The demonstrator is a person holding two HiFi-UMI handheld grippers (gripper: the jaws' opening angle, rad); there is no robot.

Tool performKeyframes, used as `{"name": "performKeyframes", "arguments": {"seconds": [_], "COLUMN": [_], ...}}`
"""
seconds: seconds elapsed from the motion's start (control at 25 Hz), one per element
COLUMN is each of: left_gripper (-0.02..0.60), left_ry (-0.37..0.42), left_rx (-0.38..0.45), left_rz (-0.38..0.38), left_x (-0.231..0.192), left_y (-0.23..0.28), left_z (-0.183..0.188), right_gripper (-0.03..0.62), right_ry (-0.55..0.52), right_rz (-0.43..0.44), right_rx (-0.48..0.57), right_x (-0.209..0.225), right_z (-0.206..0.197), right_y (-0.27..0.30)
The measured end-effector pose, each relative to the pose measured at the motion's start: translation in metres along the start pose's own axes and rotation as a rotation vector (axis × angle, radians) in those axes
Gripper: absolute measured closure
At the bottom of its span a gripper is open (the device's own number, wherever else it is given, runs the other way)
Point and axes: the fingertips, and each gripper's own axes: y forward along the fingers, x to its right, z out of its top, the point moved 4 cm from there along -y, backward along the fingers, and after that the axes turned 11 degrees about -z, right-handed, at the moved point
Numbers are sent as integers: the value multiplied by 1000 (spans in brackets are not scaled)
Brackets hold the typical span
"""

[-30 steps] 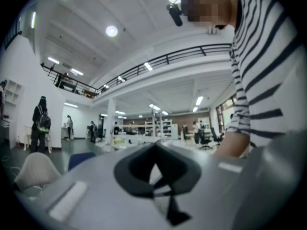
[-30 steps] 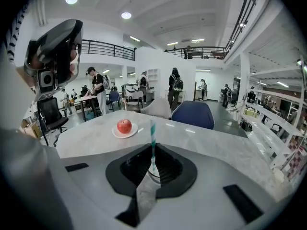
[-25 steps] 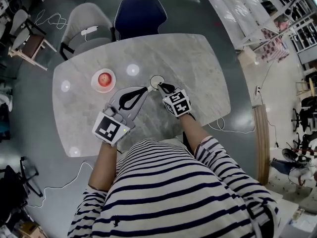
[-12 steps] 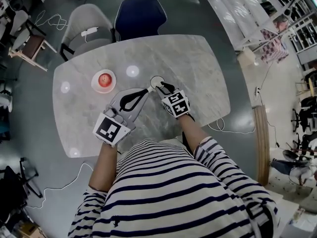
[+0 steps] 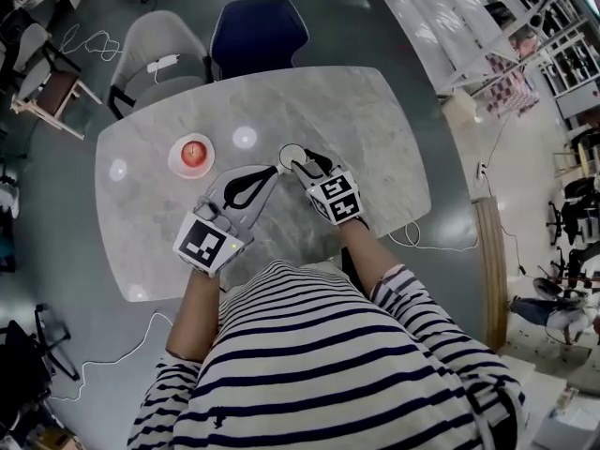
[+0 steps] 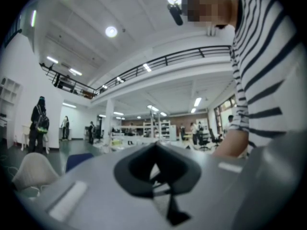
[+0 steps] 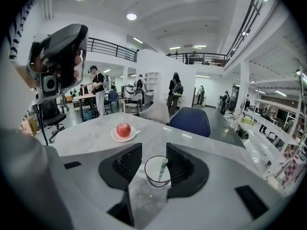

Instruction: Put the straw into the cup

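Since the jaws of the right gripper [image 7: 154,161] have just been opening and now stand wide apart, nothing is clamped; the clear cup [image 7: 151,174] stands on the marble table [image 5: 375,129] between the two pads, neither pressing on it.

Straw [image 7: 163,169]: inside the cup, lower end down in the glass, long axis near upright, leaning toward the pad on the right; free of both pads. It lies dead ahead of the right gripper and slightly below, since that gripper tips downward.

Left gripper [image 6: 156,145]: jaws together, nothing seen between them; in the head view its tip sits just beside the cup on the left, held about level. Right gripper is the nearer tool and is lined up on the cup.

Position on table: cup about mid-surface, well in from every edge.

Judgement: straw looks delivered; the coming move is likely a retreat, and it turns on pulling back along the gripper's own line so no pad clips the rim or the straw top.

Farther out: apple [image 7: 123,129] on a saucer [image 7: 115,137] toward the left edge, well apart from the cup; past the far edge, a blue chair [image 7: 191,121] and a grey chair [image 7: 156,113].
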Motion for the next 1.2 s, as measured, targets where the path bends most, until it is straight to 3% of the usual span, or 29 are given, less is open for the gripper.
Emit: {"name": "performKeyframes", "arguments": {"seconds": [0.52, 0.92, 1.2], "left_gripper": [575, 575, 575], "left_ry": [11, 6, 2], "left_rx": [12, 22, 36], "left_rz": [-27, -47, -61], "left_x": [1, 2, 4], "left_y": [2, 2, 3], "left_z": [0, 6, 7], "right_gripper": [455, 533, 579], "right_ry": [16, -19, -26], "right_rz": [-46, -16, -4], "right_rx": [258, 414, 443], "right_x": [6, -16, -28], "right_z": [67, 110, 116], "right_y": [-66, -125, -148]}}
